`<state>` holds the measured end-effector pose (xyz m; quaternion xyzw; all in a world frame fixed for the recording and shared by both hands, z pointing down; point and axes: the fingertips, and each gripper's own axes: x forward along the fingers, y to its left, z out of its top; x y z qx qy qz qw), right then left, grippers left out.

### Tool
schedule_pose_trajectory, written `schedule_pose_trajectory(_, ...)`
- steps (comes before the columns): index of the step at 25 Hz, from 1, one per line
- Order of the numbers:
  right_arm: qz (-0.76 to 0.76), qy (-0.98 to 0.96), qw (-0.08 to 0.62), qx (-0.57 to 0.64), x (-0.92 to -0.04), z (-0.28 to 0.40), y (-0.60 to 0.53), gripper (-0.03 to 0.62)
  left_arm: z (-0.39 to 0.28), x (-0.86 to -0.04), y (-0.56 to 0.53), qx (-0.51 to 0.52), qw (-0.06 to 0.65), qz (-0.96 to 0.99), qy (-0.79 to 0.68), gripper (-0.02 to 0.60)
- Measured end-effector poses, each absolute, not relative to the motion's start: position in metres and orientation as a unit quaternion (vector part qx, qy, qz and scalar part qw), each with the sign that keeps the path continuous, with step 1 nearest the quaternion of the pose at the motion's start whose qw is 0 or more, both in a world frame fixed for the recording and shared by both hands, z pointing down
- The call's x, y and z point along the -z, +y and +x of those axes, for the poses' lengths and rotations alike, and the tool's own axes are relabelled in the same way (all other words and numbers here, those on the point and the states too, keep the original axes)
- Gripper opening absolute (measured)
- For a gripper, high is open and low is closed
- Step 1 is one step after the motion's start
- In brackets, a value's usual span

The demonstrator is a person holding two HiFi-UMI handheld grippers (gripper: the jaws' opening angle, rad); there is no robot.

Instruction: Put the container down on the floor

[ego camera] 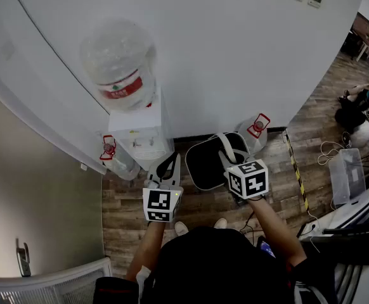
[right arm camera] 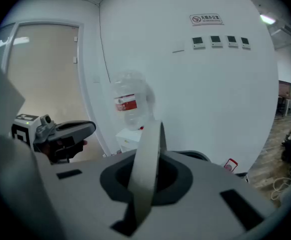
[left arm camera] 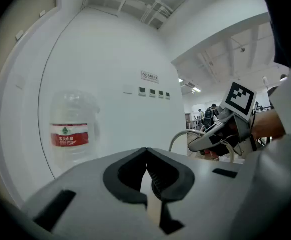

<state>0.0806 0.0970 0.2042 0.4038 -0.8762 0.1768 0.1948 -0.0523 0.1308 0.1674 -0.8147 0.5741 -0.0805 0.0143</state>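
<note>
Right gripper (right arm camera: 152,153) jaws clamp the container's (ego camera: 203,167) white handle (right arm camera: 146,176).

My right gripper (ego camera: 230,162) is clamped on the pale arched handle (right arm camera: 148,164) of the round white-rimmed container with a dark inside (ego camera: 207,168). The container sits upright, mouth up, over the wood-plank floor (ego camera: 197,208). From above I cannot tell whether its base touches.

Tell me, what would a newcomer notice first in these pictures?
First, the large water bottle standing upside down on the white dispenser against the wall, at the top of the head view. Then, right of it, the right gripper, whose jaws are shut on the pale handle of a white container with a dark inside.
</note>
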Motion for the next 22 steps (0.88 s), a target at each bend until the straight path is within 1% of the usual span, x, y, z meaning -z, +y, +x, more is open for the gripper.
schedule_pose_trajectory(10,0.406,-0.876,0.188,-0.181,-0.204,0.084,0.095,0.029,-0.055,-0.170,0.130,0.084,0.014,-0.810,0.581,0.018)
schedule_pose_trajectory(22,0.393,-0.880,0.191,-0.187,-0.208,0.099,0.087,0.029,-0.038,-0.168,0.121,0.082,0.010,-0.803,0.590,0.018)
